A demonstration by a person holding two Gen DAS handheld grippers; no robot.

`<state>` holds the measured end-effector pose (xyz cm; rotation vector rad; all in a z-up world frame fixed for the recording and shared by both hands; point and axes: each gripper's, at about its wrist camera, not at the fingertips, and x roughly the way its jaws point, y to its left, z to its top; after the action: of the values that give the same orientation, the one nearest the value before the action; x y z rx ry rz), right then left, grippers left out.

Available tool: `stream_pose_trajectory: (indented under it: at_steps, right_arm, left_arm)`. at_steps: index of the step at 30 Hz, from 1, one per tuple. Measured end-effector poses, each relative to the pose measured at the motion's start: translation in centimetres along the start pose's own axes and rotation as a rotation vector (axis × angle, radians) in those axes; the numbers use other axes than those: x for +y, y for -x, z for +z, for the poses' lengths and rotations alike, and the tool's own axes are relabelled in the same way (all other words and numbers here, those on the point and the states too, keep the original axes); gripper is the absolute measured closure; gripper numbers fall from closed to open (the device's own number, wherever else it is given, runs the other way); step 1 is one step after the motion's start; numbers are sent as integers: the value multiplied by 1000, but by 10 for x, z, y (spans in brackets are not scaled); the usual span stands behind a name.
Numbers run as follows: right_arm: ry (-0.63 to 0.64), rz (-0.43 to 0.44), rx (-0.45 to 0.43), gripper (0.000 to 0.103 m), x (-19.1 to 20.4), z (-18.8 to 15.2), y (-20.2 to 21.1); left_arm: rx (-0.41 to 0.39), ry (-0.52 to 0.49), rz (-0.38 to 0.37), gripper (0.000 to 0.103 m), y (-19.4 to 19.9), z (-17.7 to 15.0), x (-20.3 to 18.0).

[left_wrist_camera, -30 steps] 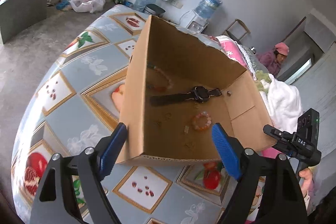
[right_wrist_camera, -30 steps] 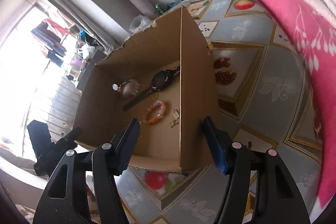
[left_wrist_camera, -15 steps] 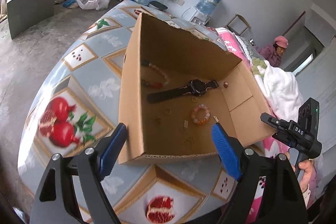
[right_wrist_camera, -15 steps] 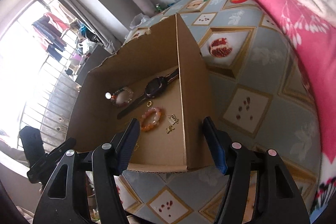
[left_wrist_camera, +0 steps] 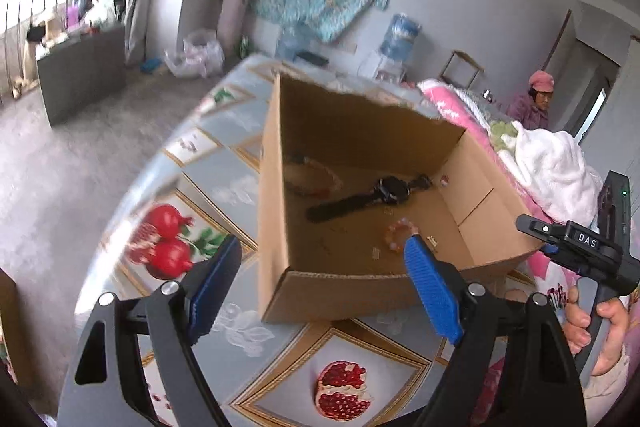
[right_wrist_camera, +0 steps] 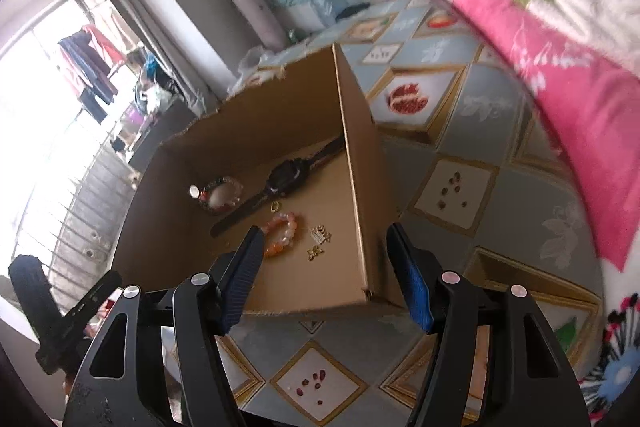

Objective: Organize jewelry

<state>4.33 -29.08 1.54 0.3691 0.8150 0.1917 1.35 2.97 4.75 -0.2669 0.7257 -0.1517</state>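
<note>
An open cardboard box (left_wrist_camera: 276, 187) (right_wrist_camera: 360, 163) stands on the patterned table. Inside lie a black watch (left_wrist_camera: 372, 197) (right_wrist_camera: 286, 179), an orange bead bracelet (left_wrist_camera: 396, 233) (right_wrist_camera: 282, 233), a darker bead bracelet (left_wrist_camera: 316, 177) (right_wrist_camera: 220, 193) and small gold pieces (right_wrist_camera: 320, 241). My left gripper (left_wrist_camera: 324, 287) is open and empty, in front of the box's near wall. My right gripper (right_wrist_camera: 326, 275) is open and empty, just before the box's near right corner. The right gripper's body also shows in the left wrist view (left_wrist_camera: 580, 247).
The tablecloth (left_wrist_camera: 192, 163) has pomegranate tiles. A pink blanket (right_wrist_camera: 560, 67) and white towel (left_wrist_camera: 552, 167) lie to the right of the box. A person in a pink hat (left_wrist_camera: 538, 103) sits at the back. The table edge drops to the floor at left.
Both grippers have pulled back and away from the box, which now looks smaller and farther. Both stay open. The jewelry in the box has not moved.
</note>
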Motion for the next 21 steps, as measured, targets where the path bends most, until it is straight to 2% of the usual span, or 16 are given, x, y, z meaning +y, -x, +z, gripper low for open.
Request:
stream_pose_trajectory:
  at_steps: [4, 6, 11, 13, 15, 17, 21]
  right_arm:
    - [3, -105, -102, 32, 1, -13, 31]
    - [16, -196, -150, 27, 4, -20, 46]
    - [91, -341, -274, 13, 22, -34, 83]
    - [134, -352, -318, 8, 34, -38, 95]
    - [177, -371, -370, 8, 47, -43, 107]
    - [208, -371, -385, 8, 57, -48, 111]
    - [263, -343, -376, 8, 74, -56, 107]
  left_arm:
    - [-72, -51, -33, 15, 28, -6, -9]
    - [-79, -58, -62, 5, 37, -6, -15]
    - [-79, -86, -104, 5, 50, -5, -38]
    - [-77, -113, -80, 5, 50, -4, -48]
    - [-71, -133, -55, 5, 47, -5, -57]
    - [-61, -131, -33, 5, 48, -7, -62]
    - [-108, -172, 109, 5, 57, -5, -68]
